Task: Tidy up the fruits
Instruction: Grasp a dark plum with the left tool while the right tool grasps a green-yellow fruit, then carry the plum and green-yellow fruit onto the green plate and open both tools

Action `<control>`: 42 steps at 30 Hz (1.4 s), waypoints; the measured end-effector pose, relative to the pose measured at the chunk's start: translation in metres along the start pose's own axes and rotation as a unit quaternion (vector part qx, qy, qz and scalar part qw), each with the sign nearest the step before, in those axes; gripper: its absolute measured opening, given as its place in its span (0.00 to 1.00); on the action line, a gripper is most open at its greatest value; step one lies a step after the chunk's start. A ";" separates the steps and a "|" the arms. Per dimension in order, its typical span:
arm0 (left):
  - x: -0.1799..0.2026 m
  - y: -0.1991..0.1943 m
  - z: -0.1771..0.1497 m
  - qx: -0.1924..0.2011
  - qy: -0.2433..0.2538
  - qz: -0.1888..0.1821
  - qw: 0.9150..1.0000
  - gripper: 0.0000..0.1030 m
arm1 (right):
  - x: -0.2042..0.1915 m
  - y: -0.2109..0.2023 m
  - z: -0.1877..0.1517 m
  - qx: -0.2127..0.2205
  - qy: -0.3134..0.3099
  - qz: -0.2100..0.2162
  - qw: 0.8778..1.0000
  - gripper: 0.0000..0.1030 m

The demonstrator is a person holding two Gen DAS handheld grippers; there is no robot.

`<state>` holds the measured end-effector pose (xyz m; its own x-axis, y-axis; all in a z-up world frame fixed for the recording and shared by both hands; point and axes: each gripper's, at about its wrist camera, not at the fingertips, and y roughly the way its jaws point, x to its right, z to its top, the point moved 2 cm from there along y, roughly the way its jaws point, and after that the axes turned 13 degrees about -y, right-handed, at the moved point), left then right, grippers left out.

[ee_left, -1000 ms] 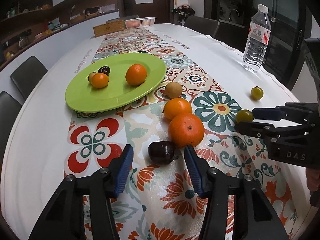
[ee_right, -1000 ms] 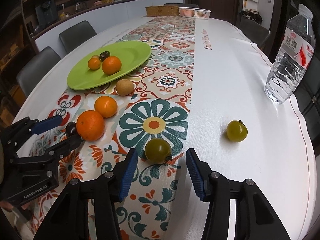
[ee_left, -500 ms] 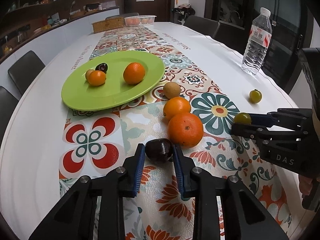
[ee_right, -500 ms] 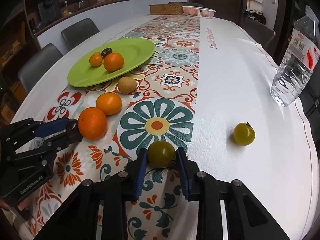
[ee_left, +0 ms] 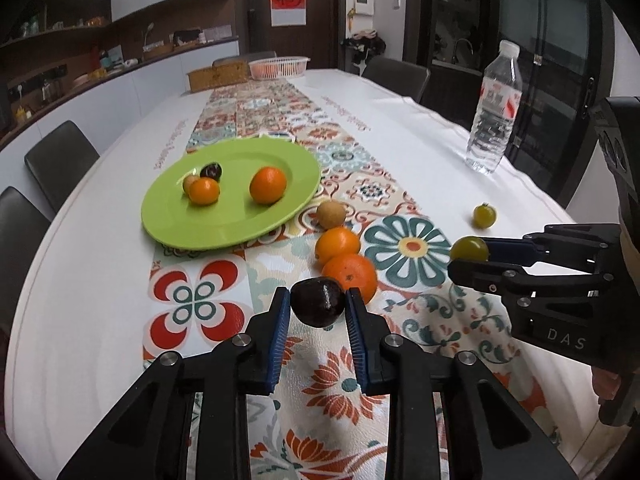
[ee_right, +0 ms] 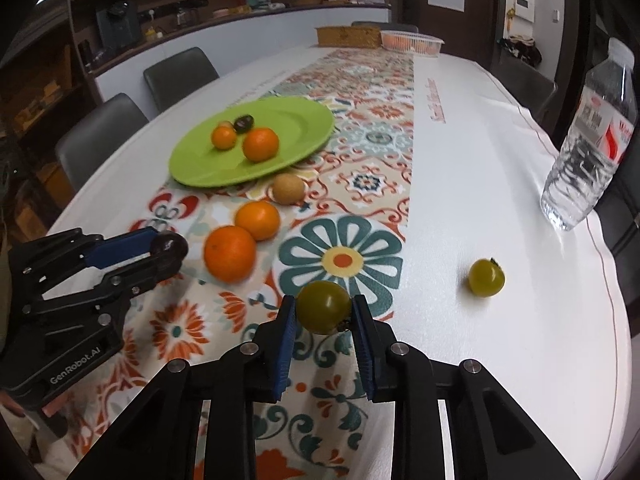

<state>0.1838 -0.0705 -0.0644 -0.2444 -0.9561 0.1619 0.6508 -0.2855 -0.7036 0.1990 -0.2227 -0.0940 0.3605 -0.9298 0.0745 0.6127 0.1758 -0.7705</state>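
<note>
gripping dark plum left, green tomato right.

"DAS" marks the right tongs; "GenRobot.AI" marks the left tongs.

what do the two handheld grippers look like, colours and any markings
Both are matte black linkage frames with silver rivets and two fingers lined with ribbed blue pads. The left gripper has "GenRobot.AI" printed in white on its body; the right gripper shows white "DAS" lettering. No cables or sleeves are visible.
</note>
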 end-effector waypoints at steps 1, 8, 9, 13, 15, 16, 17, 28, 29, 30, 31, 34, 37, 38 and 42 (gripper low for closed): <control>0.001 -0.003 0.001 0.004 0.000 -0.001 1.000 0.27 | -0.001 -0.003 0.002 0.005 -0.002 0.000 1.000 0.28; 0.003 -0.029 0.010 0.033 -0.005 -0.001 0.999 0.27 | -0.010 -0.029 0.014 0.040 -0.016 0.002 0.999 0.28; 0.003 -0.032 0.012 0.035 -0.007 -0.001 0.999 0.27 | -0.011 -0.031 0.016 0.043 -0.017 0.002 0.999 0.28; 0.001 -0.040 0.018 0.045 -0.013 -0.001 0.999 0.27 | -0.014 -0.039 0.023 0.058 -0.023 0.002 0.998 0.28; 0.001 -0.045 0.022 0.053 -0.013 0.002 0.998 0.27 | -0.015 -0.043 0.028 0.066 -0.025 0.002 0.997 0.28; 0.000 -0.046 0.024 0.056 -0.014 0.003 0.998 0.27 | -0.015 -0.045 0.031 0.071 -0.026 0.003 0.997 0.28; 0.000 -0.048 0.026 0.060 -0.014 0.004 0.998 0.27 | -0.016 -0.046 0.034 0.076 -0.027 0.003 0.997 0.28; -0.006 -0.057 0.054 0.095 -0.007 0.018 0.995 0.27 | -0.015 -0.048 0.070 0.108 -0.033 0.010 0.994 0.28; -0.007 -0.056 0.056 0.097 -0.006 0.020 0.995 0.27 | -0.015 -0.047 0.073 0.109 -0.035 0.010 0.993 0.28; -0.008 -0.055 0.059 0.098 -0.006 0.022 0.995 0.27 | -0.015 -0.045 0.076 0.109 -0.036 0.010 0.993 0.28; -0.009 -0.055 0.061 0.099 -0.006 0.023 0.995 0.27 | -0.015 -0.043 0.079 0.109 -0.037 0.011 0.993 0.28; -0.013 -0.050 0.068 0.101 -0.008 0.027 0.995 0.27 | -0.014 -0.037 0.088 0.109 -0.039 0.017 0.993 0.28; -0.018 -0.043 0.076 0.100 -0.009 0.033 0.994 0.27 | -0.013 -0.030 0.098 0.107 -0.042 0.019 0.993 0.28; -0.020 -0.040 0.080 0.099 -0.010 0.034 0.994 0.27 | -0.013 -0.027 0.101 0.106 -0.042 0.019 0.993 0.28; -0.027 -0.031 0.091 0.096 -0.013 0.035 0.995 0.27 | -0.010 -0.015 0.115 0.103 -0.045 0.020 0.994 0.28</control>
<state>0.2351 -0.0423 0.0161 -0.1755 -0.9749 0.1367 0.7915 -0.2223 -0.5693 0.2669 -0.1785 -0.0102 0.4430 -0.8896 0.1110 0.7241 0.2820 -0.6295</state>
